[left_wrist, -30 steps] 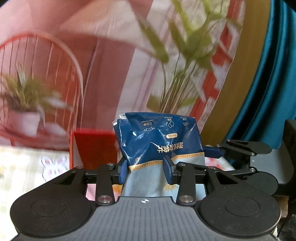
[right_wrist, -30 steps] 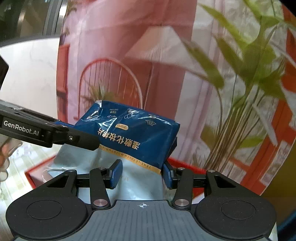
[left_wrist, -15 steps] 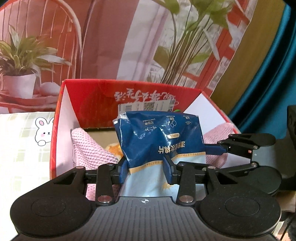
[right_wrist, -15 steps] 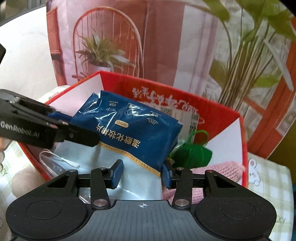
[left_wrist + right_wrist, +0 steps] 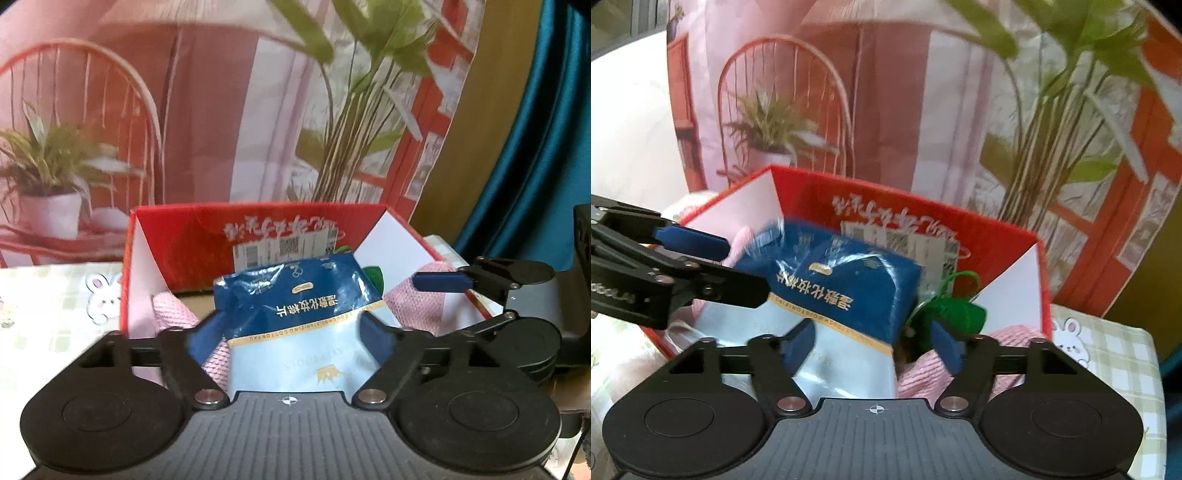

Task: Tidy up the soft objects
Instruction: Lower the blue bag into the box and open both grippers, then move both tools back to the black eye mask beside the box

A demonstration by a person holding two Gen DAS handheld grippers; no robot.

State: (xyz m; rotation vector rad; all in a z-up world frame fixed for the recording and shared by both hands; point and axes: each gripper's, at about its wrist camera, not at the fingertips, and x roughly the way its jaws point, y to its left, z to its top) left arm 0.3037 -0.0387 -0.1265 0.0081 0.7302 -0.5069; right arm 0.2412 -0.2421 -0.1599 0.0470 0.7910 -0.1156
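— Where is the pack against your fingers?

— The blue cotton-pad pack (image 5: 295, 317) lies between the fingers of my left gripper (image 5: 291, 336), and both blue pads stand clear of its sides. Those jaws have just been opening; they are spread wide now. My right gripper (image 5: 873, 345) has just been opening too, its pads apart, with the pack (image 5: 842, 291) between them, nearer the left pad, which may brush it.

— Room to move?

— The pack sits in the middle of the red box (image 5: 192, 240), its top below the back wall. The white side walls flare outward to either side. In the left wrist view my other gripper's blue pad reaches over the right rim. Beyond the box hangs a printed backdrop (image 5: 221, 110) of plants.

— What else is in the box?

— A pink knitted cloth (image 5: 173, 310) lies on both sides of the pack, and a green soft piece (image 5: 953, 314) with a looped cord sits behind my right pad, touching the pack's corner. The box stands on a checked cloth with a rabbit print (image 5: 55, 295).
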